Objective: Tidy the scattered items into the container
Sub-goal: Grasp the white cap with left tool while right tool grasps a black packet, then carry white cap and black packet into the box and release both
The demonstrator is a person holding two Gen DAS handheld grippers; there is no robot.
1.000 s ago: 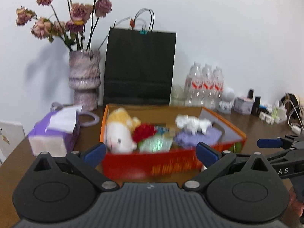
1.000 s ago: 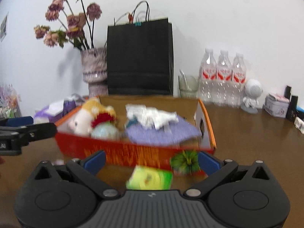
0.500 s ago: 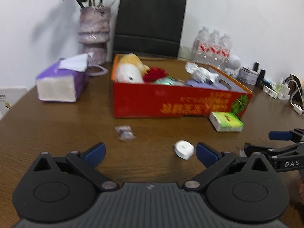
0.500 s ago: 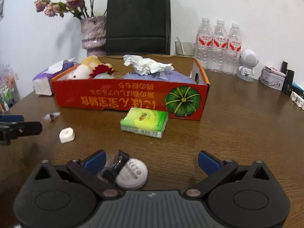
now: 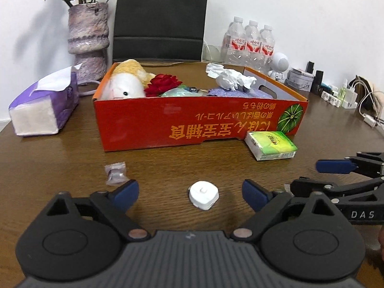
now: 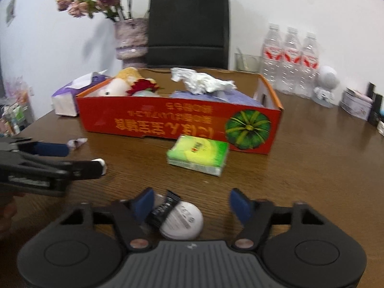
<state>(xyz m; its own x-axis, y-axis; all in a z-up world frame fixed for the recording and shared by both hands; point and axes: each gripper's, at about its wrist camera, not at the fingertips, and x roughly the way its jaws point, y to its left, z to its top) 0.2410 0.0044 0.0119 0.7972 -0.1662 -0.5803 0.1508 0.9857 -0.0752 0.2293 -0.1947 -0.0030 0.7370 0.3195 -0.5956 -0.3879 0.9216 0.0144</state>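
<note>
The red cardboard box (image 5: 168,120) holds a plush toy, a red flower, crumpled paper and a purple cloth; it also shows in the right wrist view (image 6: 153,122). My left gripper (image 5: 189,193) is open, low over the table, with a small white cap-like piece (image 5: 203,195) between its fingers. A clear purple wrapper (image 5: 116,173) lies just left of it. My right gripper (image 6: 192,202) is open over a white round disc with a black tag (image 6: 180,219). A green tissue pack (image 6: 198,154) lies in front of the box, seen also in the left wrist view (image 5: 271,145).
A purple tissue pack (image 5: 43,105) lies left of the box. A vase (image 5: 87,40), a black paper bag (image 5: 159,19) and water bottles (image 5: 249,43) stand behind it. Small gadgets and chargers (image 5: 336,91) sit at the far right. The table is brown wood (image 6: 324,168).
Both grippers have pulled back from the box and dropped low over the table. The white piece now lies between my left fingers and the white disc between my right fingers.
</note>
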